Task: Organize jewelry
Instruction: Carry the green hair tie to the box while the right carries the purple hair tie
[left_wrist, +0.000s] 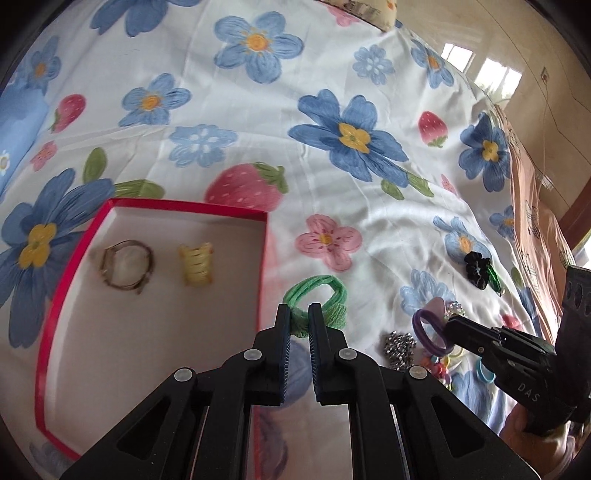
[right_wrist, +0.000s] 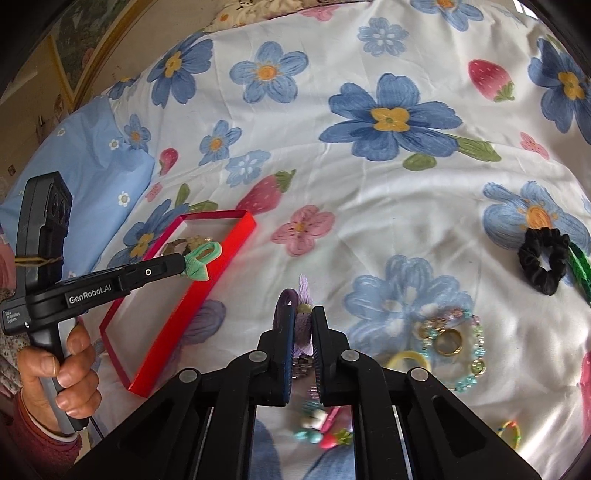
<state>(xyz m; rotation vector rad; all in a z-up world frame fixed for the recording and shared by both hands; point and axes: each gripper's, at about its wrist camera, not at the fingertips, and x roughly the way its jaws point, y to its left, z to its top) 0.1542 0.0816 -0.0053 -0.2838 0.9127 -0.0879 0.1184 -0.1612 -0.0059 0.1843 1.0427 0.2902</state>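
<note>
A red box (left_wrist: 75, 258) with a white inside lies on the flowered bedsheet; it holds a wristwatch (left_wrist: 127, 266) and a yellow hair claw (left_wrist: 196, 264). My left gripper (left_wrist: 299, 314) is shut on a green hair tie (left_wrist: 321, 299), held just right of the box's right wall. In the right wrist view the green hair tie (right_wrist: 201, 260) hangs over the box (right_wrist: 192, 291). My right gripper (right_wrist: 303, 314) is shut on a purple hair tie (right_wrist: 301, 317) above the sheet; the purple tie also shows in the left wrist view (left_wrist: 428, 330).
A pile of jewelry lies at right: a bead bracelet (right_wrist: 476, 354) with a gold ring (right_wrist: 448, 341), a yellow band (right_wrist: 406, 360), a silver piece (left_wrist: 399, 347), colourful clips (right_wrist: 325, 428). A black scrunchie (right_wrist: 543, 260) lies further right. A blue pillow (right_wrist: 88, 177) sits left.
</note>
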